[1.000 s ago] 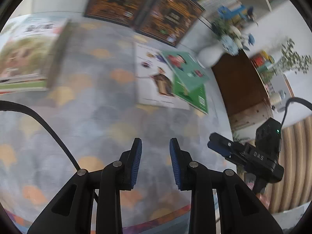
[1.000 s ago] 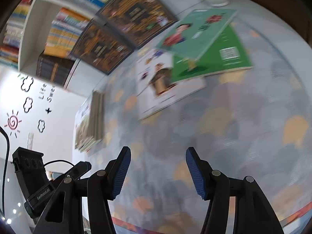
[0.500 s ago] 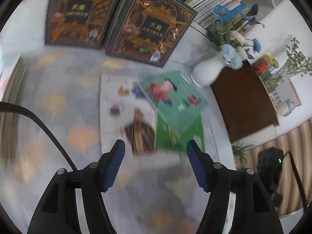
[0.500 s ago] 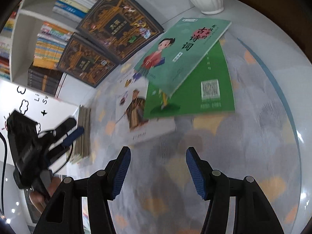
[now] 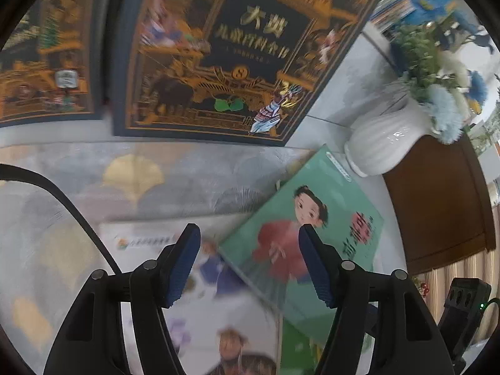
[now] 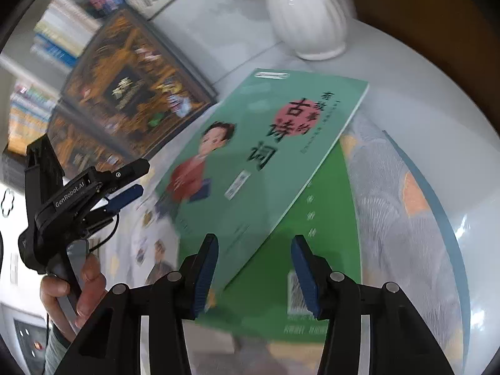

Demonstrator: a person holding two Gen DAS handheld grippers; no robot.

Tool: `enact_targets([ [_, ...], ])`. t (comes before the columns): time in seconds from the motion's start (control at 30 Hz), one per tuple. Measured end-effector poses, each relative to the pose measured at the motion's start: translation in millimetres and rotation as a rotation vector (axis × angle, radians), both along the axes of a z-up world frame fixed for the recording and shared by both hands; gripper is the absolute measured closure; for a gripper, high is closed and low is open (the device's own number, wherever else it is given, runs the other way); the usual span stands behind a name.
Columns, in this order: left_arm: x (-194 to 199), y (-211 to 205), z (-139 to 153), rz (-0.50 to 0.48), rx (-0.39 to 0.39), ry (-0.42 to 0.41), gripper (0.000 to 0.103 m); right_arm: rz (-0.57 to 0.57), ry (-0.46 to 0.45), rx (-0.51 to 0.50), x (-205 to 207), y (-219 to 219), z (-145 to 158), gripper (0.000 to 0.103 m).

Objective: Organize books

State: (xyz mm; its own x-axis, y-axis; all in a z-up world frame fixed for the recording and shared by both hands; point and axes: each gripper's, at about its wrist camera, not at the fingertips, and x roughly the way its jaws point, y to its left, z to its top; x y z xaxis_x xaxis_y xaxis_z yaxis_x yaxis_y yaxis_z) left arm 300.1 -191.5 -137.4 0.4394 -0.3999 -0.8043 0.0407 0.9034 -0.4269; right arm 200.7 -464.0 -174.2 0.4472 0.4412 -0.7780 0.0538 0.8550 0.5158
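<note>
Three loose books lie overlapping on a grey rug with yellow fan shapes (image 5: 134, 172). On top is a pale green book (image 6: 265, 156) with a drawn child in red on its cover; it sits askew over a brighter green book (image 6: 318, 250) that shows a square code, and both overlap a white picture book (image 5: 200, 322) to their left. The top book's far corner reaches toward a white ribbed vase (image 5: 381, 143) of blue and white flowers, which stands on the floor just beside a dark wooden cabinet (image 5: 437, 206).

The left gripper (image 5: 250, 262) hovers over the near part of the pile, above the place where the white book and the pale green one overlap. Its jaws opened within the last second and now stand spread, with nothing pinched between them. The right gripper (image 6: 253, 272) hangs over the near edge of the pale green book and the bright green one beneath. Its jaws have just been closing, yet they are still apart and the pads press on nothing.

In the right wrist view a hand (image 6: 72, 290) grips the left gripper's handle at the left. Two large dark books with gold ornament (image 5: 237, 50) lean upright against a bookshelf (image 6: 62, 40) at the far edge of the rug.
</note>
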Motion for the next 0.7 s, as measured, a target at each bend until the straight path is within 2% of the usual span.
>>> enact_targets([
  [0.13,16,-11,-15,-0.028,-0.064,0.034,0.040,0.011,-0.018,-0.006,19,0,0,0.054],
  [0.33,6,-24,-10,-0.074,-0.049,0.029,0.040,0.022,-0.022,-0.031,30,-4,0,0.053],
  [0.47,-28,-24,-11,-0.090,-0.064,0.043,0.040,0.049,-0.023,-0.073,19,-5,2,0.053],
  [0.7,-135,-3,-12,-0.041,-0.089,0.092,0.040,0.206,-0.020,-0.132,-40,11,0,0.051],
])
